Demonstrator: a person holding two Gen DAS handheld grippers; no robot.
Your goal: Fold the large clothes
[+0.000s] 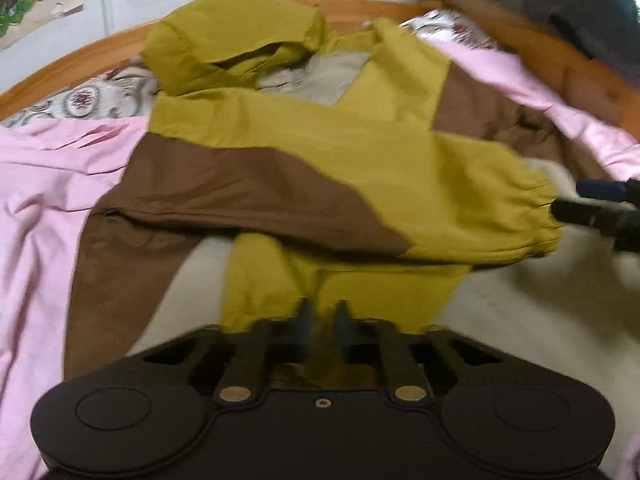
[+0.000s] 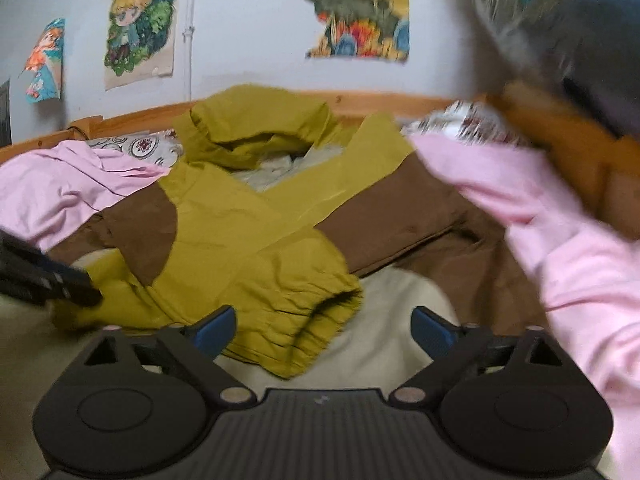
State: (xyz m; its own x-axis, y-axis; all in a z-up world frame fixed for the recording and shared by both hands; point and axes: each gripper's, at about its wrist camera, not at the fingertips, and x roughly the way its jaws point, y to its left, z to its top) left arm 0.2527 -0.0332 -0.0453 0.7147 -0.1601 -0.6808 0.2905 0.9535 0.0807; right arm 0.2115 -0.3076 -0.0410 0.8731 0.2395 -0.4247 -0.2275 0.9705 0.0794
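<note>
An olive-yellow and brown hooded jacket (image 1: 304, 148) lies spread on the bed, its hood toward the wall and one sleeve folded across its body. My left gripper (image 1: 323, 320) is shut on olive fabric at the jacket's near edge, which bunches between the dark fingers. In the right wrist view the jacket (image 2: 248, 220) fills the middle and the left gripper (image 2: 86, 294) comes in from the left, its tip on the olive cloth. My right gripper (image 2: 324, 330) stands open. The elastic sleeve cuff (image 2: 320, 304) lies between its blue pads (image 2: 216, 330), which do not press on it.
A pink sheet (image 1: 44, 200) lies on both sides of the jacket, over a cream blanket (image 2: 392, 320). A wooden bed frame (image 1: 72, 60) runs along the wall behind. A patterned pillow (image 1: 88, 100) and a grey-blue fur-trimmed coat (image 2: 560, 20) sit at the back.
</note>
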